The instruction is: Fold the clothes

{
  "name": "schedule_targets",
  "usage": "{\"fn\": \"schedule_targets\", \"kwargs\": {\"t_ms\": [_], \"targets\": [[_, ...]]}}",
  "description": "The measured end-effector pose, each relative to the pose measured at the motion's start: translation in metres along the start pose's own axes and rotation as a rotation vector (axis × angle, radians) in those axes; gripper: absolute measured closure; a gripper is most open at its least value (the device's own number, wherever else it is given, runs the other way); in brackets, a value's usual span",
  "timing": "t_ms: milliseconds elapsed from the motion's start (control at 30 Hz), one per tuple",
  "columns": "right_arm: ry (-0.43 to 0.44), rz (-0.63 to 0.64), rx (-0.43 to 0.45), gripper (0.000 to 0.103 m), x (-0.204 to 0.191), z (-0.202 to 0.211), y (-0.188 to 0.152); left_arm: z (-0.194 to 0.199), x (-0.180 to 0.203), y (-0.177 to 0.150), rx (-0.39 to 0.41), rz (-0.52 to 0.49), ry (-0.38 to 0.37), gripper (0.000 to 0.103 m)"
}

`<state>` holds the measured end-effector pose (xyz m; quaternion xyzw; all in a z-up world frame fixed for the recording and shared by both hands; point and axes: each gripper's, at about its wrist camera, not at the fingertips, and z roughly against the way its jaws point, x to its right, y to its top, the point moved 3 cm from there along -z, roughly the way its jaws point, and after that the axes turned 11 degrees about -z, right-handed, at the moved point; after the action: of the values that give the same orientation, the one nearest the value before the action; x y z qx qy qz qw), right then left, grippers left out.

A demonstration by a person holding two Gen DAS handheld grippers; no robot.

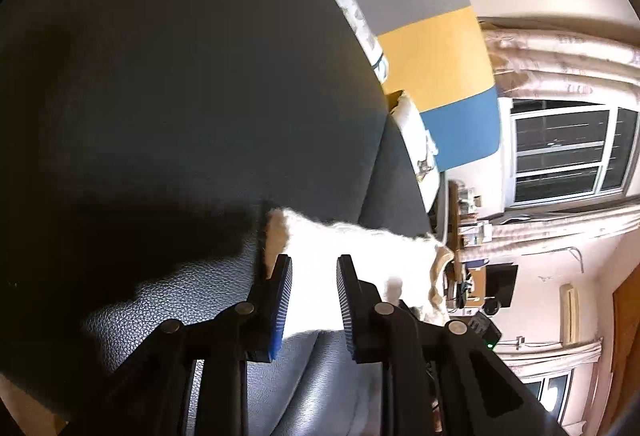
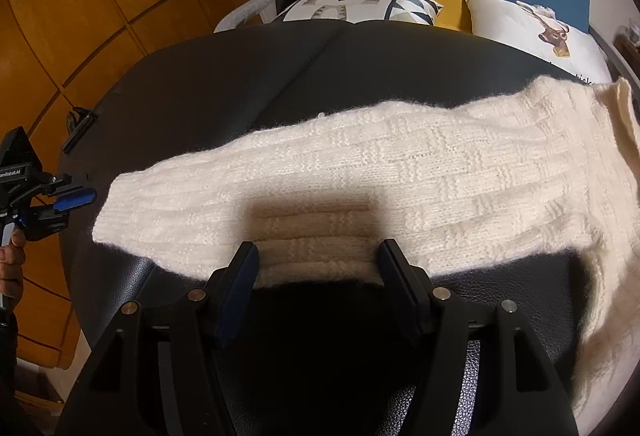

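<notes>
Now a cream knitted sweater [image 2: 360, 172] is lying flat across a dark leather seat [image 2: 200, 88], with one sleeve reaching toward the seat's left edge and the body spreading to the right edge, where it is hanging over a little. The right gripper [image 2: 316, 256] is tilting steeply down over the near edge of the seat, above the lower border of the sleeve. Its jaws are standing wide apart; the knit is lying between them, but the pads are not pressing on it, so it is grasping nothing. Its shadow is falling on the knit just ahead of the fingertips.

In the right wrist view the left gripper [image 2: 86, 196] is staying beyond the left edge of the seat, just beside the end of the sleeve, and a hand [image 2: 12, 256] is holding its handle from below. It is pointing toward the sleeve, not touching it. In the left wrist view the left gripper [image 1: 314, 268] is sloping down, its jaws are only a little apart, and the pale cuff is lying between and ahead of the tips; the pads are not closing on it.

Two printed pillows [image 2: 360, 8] are resting at the far edge of the seat.
</notes>
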<state>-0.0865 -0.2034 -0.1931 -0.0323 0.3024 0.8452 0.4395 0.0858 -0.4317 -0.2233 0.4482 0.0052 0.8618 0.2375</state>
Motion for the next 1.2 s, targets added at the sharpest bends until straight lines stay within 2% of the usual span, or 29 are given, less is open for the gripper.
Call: {"fn": "schedule_targets", "kwargs": {"t_ms": [167,300,467,633,900,1033,1100,1167,1200], "targets": [[-0.012,0.018,0.011,0.037,-0.001,0.000,-0.003,0.006,-0.008,-0.009,-0.033,0.014,-0.043,0.082],[-0.021,0.026,0.009,0.033,-0.004,-0.001,-0.004,0.003,-0.005,-0.006,-0.020,0.033,-0.084,0.082],[-0.042,0.057,0.013,0.031,-0.007,-0.002,-0.007,0.020,-0.018,0.001,0.034,0.028,-0.004,0.082],[-0.030,0.045,0.015,0.029,-0.005,-0.002,-0.008,0.005,-0.021,-0.005,-0.019,0.042,-0.057,0.082],[-0.030,0.054,0.007,0.029,-0.006,-0.001,-0.009,0.009,-0.018,-0.013,-0.015,0.014,-0.110,0.082],[-0.042,0.048,-0.036,0.029,-0.007,0.001,-0.006,0.009,0.003,-0.003,-0.026,-0.079,-0.018,0.083],[-0.043,0.059,-0.064,0.028,-0.007,0.002,-0.003,-0.001,0.006,0.000,-0.085,-0.117,0.039,0.082],[-0.043,0.069,-0.063,0.028,-0.005,0.000,-0.003,-0.021,0.002,-0.001,-0.157,-0.114,0.064,0.083],[-0.040,0.067,-0.052,0.028,-0.004,-0.001,-0.003,-0.026,0.001,0.000,-0.162,-0.108,0.057,0.082]]}}
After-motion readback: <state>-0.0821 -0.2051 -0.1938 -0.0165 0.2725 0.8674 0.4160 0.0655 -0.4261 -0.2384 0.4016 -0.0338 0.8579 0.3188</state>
